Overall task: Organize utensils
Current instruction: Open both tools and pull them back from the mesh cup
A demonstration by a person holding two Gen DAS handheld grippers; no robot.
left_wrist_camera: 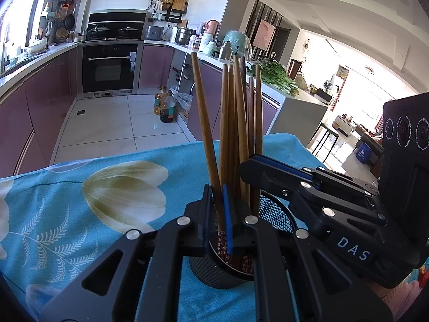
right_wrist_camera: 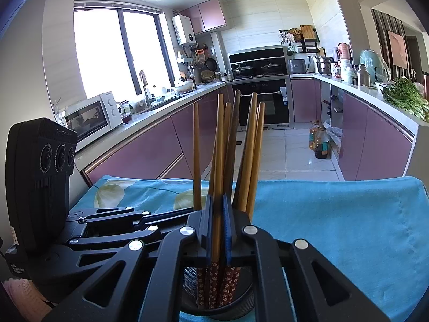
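Note:
Several brown wooden chopsticks (left_wrist_camera: 238,123) with red flowered handles stand tips up in a black mesh holder (left_wrist_camera: 214,268) on the blue flowered cloth (left_wrist_camera: 107,187). My left gripper (left_wrist_camera: 218,214) is shut on one chopstick (left_wrist_camera: 203,123) that leans left, just above the holder's rim. My right gripper (right_wrist_camera: 218,222) is shut on another chopstick (right_wrist_camera: 219,147) over the same holder (right_wrist_camera: 241,303). The right gripper also shows in the left wrist view (left_wrist_camera: 308,187), close beside the holder. The left gripper shows in the right wrist view (right_wrist_camera: 120,222) at the left.
The cloth-covered table (right_wrist_camera: 335,228) ends at a far edge, with tiled kitchen floor (left_wrist_camera: 107,123) beyond. Purple cabinets, an oven (left_wrist_camera: 108,67) and counters line the room. Oil bottles (left_wrist_camera: 166,104) stand on the floor.

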